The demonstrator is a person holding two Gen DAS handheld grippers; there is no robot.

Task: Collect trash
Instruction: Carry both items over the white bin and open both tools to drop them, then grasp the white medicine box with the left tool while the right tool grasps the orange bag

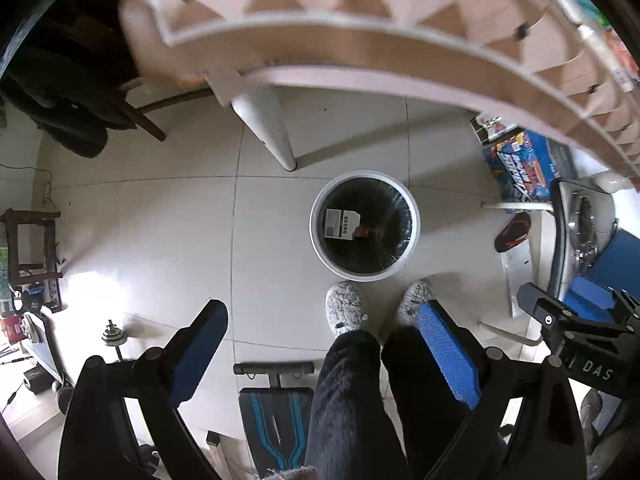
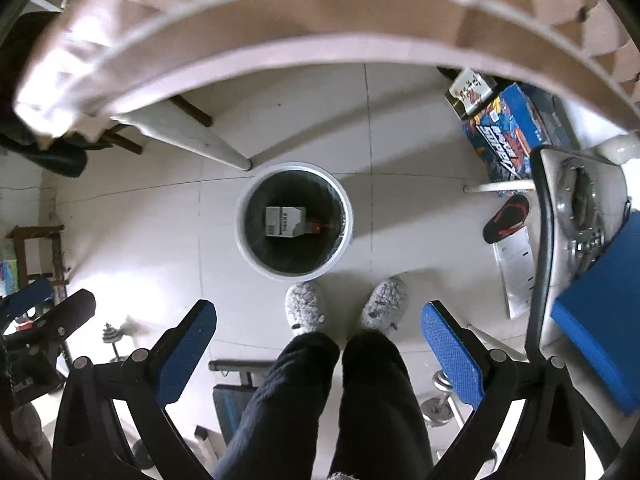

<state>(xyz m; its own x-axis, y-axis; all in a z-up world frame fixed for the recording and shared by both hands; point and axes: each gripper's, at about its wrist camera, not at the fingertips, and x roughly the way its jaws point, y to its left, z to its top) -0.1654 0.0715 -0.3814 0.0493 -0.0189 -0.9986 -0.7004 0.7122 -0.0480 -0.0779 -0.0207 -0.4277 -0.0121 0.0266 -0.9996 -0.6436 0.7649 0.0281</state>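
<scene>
The table's [image 1: 360,60] edge was smeared with blur above the white bin [image 1: 365,226], hiding whatever lay on it. In the bin lay a white carton [image 2: 285,221] and a small orange item, perhaps a wrapper. Above the bin, the left gripper [image 1: 324,354] and right gripper [image 2: 318,350] gaped wide, holding nothing.

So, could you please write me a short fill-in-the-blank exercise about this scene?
1. The white box lies inside the round ___.
2. Both grippers, left and right, are ___ and hold nothing.
3. The bin stands on the floor in front of the person's ___.

Missing: bin; open; feet
</scene>
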